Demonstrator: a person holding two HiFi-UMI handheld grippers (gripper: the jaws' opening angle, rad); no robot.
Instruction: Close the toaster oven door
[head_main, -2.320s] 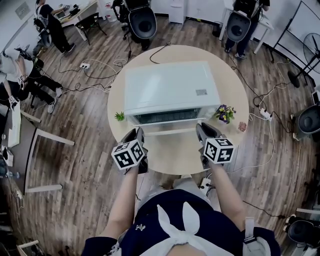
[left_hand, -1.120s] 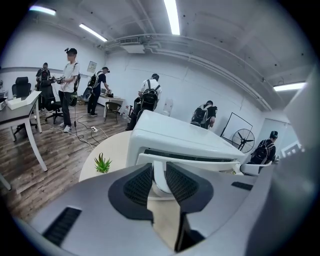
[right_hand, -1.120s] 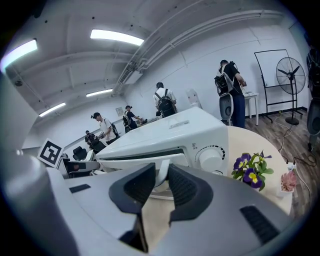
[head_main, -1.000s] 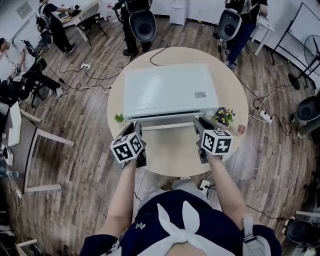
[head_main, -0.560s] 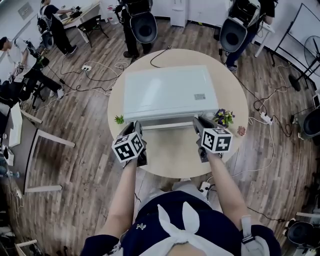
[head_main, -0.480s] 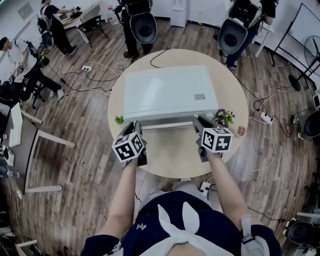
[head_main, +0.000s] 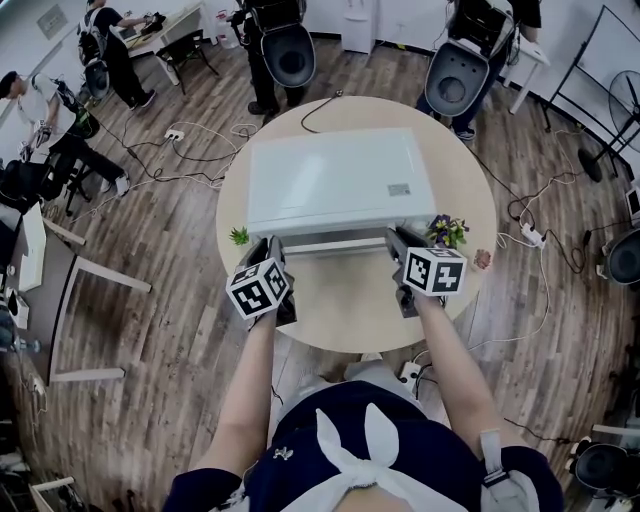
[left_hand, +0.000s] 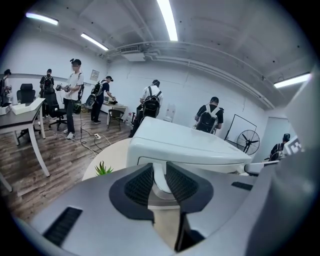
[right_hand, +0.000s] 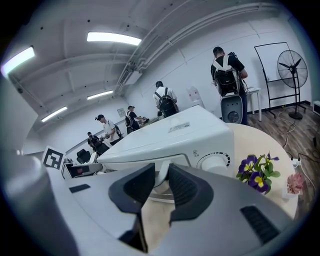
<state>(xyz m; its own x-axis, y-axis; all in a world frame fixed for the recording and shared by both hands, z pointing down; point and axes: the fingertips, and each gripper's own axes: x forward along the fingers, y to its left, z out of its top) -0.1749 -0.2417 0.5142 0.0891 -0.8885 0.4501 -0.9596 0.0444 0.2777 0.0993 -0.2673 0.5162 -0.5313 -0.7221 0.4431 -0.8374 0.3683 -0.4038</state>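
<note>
The white toaster oven (head_main: 330, 185) stands in the middle of the round table (head_main: 340, 315). Its door is upright against the front, and the handle bar (head_main: 335, 245) runs along the near edge. My left gripper (head_main: 270, 252) is shut on the handle's left end, and my right gripper (head_main: 400, 243) is shut on its right end. In the left gripper view the white handle post (left_hand: 159, 170) fills the gap between the dark pads (left_hand: 139, 185). The right gripper view shows the same: the post (right_hand: 161, 176) sits between the pads (right_hand: 182, 187), just left of a control knob (right_hand: 215, 161).
A small green plant (head_main: 239, 235) sits on the table left of the oven. Purple flowers (head_main: 447, 229) and a pink object (head_main: 485, 259) sit on its right. A cable runs off the table's far edge. People, chairs, desks and floor cables surround the table.
The door was hanging open with the rack showing. Both grippers have carried the handle up and toward the oven, and the door now stands against the front.
</note>
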